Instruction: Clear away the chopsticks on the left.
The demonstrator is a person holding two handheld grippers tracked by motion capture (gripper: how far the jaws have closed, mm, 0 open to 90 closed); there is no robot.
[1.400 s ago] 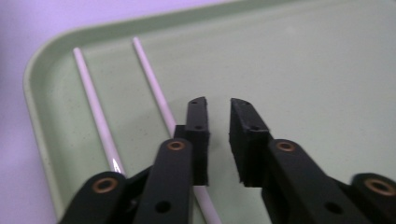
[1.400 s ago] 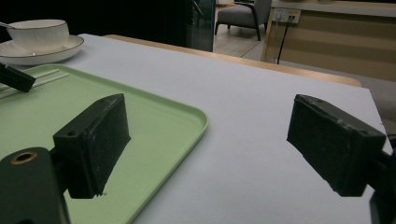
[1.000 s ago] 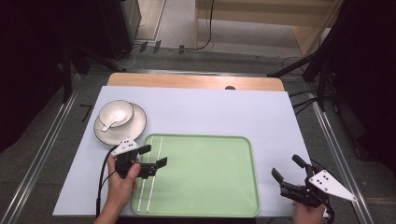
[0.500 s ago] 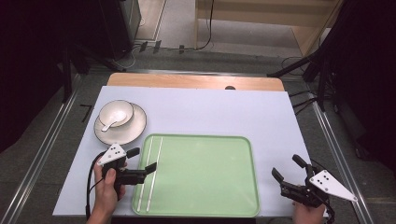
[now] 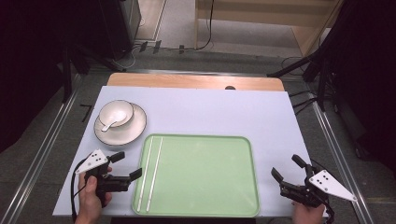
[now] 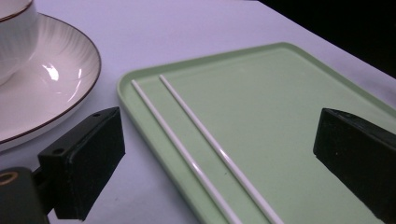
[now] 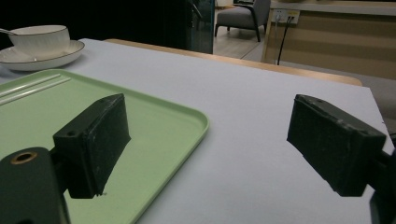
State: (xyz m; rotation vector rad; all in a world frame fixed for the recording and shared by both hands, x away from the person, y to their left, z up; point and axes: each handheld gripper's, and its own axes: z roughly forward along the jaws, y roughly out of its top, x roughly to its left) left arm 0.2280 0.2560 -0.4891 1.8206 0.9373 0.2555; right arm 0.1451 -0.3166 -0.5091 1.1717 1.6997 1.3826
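Two grippers at the near edge of one table [image 5: 210,105], each in one hand. At 7 o'clock in the high view: left gripper [image 5: 127,165], jaws spread wide with nothing between them, having just been opening, aimed toward 3 o'clock, just short of the tray's left rim. At 5 o'clock: right gripper [image 5: 288,168], jaws likewise wide apart and empty, pointing toward 11 o'clock, just off the tray's right rim. One grey three-cornered plate on top of each.

Between the two, at 6 o'clock: one green tray [image 5: 205,177], flat on the table. On it, two white chopsticks [image 5: 150,172], lying side by side along the left rim, nearly parallel, running from 6 toward 12, slightly apart from each other. In the left gripper view: same two chopsticks [image 6: 205,154] between and beyond the spread black jaws, clear of both pads; tray [image 6: 289,93] stretching off toward 2 o'clock.

Farther, at 10 o'clock in the high view: one white saucer [image 5: 133,130] with a dark rim line, just beyond the tray's far left corner. On it, one white bowl [image 5: 114,113]; in the bowl, one white spoon [image 5: 109,123], handle toward 7 o'clock. In the right gripper view: bowl [image 7: 39,35] and saucer [image 7: 42,58] far off at 10 o'clock, beyond the tray [image 7: 154,121].

At 12 o'clock: one strip of bare wood [image 5: 187,81] along the table's far edge.
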